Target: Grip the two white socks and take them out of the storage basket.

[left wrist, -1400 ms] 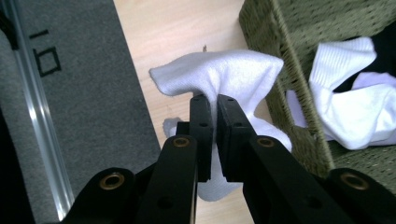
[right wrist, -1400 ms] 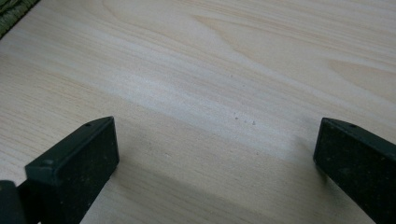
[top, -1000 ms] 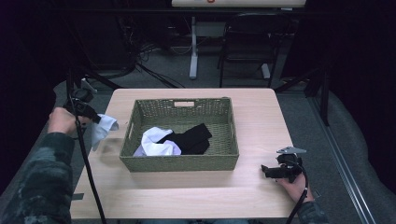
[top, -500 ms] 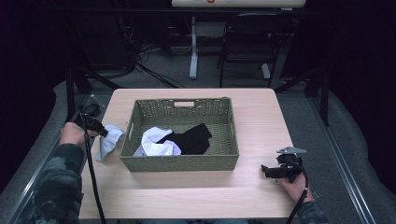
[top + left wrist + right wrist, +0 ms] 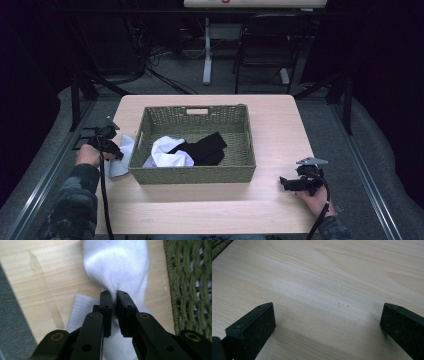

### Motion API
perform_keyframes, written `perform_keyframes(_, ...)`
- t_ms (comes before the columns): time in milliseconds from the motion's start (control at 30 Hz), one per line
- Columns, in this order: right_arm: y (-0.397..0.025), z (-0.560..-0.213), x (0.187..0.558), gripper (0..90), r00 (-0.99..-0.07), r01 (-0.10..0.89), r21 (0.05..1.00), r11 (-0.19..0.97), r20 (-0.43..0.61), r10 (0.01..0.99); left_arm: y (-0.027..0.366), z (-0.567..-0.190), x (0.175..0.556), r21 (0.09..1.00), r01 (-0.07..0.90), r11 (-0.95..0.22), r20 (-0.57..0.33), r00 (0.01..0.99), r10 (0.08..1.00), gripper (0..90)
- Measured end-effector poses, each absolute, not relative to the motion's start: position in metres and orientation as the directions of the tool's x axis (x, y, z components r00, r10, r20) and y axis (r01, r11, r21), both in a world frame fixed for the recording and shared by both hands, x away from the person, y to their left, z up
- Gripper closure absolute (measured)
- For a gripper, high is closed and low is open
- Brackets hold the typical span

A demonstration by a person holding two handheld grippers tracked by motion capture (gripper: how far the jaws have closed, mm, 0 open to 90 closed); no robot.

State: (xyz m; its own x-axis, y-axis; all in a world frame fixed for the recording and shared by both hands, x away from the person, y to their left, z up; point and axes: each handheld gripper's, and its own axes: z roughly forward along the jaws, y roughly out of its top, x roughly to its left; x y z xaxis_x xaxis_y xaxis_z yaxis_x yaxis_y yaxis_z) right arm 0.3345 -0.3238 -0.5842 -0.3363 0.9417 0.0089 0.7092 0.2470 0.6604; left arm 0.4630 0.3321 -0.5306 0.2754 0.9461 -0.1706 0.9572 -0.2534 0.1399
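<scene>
Dark room behind the basket: grey carpet, a white table leg, a black chair, cables on the floor. Pale wood table (image 5: 280,130), matte grain, a metal rail along each side.

One green woven basket (image 5: 195,145) sits mid-table, handle slot in its far wall. Inside it: one white garment (image 5: 167,152) toward the basket's left, one black garment (image 5: 205,149) overlapping it toward the right. Outside, touching or just beside the basket's left wall, one white sock (image 5: 117,267) lies on the tabletop.

Two tongs, one in each of my hands. My left gripper (image 5: 113,296) is pressed together on a fold of the white sock, left of the basket, low over the wood. My right gripper (image 5: 286,183) rests near the basket's right front corner, jaws spread wide over bare wood.

Against half a second back: my left hand has come down and nearer the basket's front left corner, and the sock lies flatter on the table. Right gripper, basket and both garments unchanged.
</scene>
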Motion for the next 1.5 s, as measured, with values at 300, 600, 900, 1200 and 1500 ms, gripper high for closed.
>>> perform_keyframes(300, -0.324, -0.584, 0.335, 0.0, -0.337, 0.710, 0.659, 0.248, 0.008, 0.941, 0.341, -0.519, 0.458, 0.155, 0.963, -0.223, -0.189, 0.250, 0.950, 48.1)
perform_keyframes(600, -0.324, -0.584, 0.335, 0.0, -0.336, 0.710, 0.659, 0.247, 0.009, 0.942, 0.343, -0.466, 0.458, 0.206, 0.949, -0.240, -0.134, 0.270, 0.953, 19.1)
perform_keyframes(900, -0.324, -0.584, 0.335, 0.0, -0.338, 0.711, 0.657, 0.251, 0.006, 0.941, 0.341, -0.412, 0.459, 0.268, 0.928, -0.259, -0.082, 0.290, 0.953, 7.5)
perform_keyframes(1200, -0.324, -0.584, 0.335, 0.0, -0.337, 0.711, 0.658, 0.250, 0.006, 0.942, 0.326, -0.362, 0.460, 0.308, 0.898, -0.314, -0.035, 0.341, 0.939, 1.5)
perform_keyframes(1500, -0.324, -0.584, 0.334, 0.0, -0.336, 0.711, 0.658, 0.249, 0.007, 0.942, 0.304, -0.346, 0.461, 0.332, 0.871, -0.362, -0.029, 0.394, 0.919, 0.3)
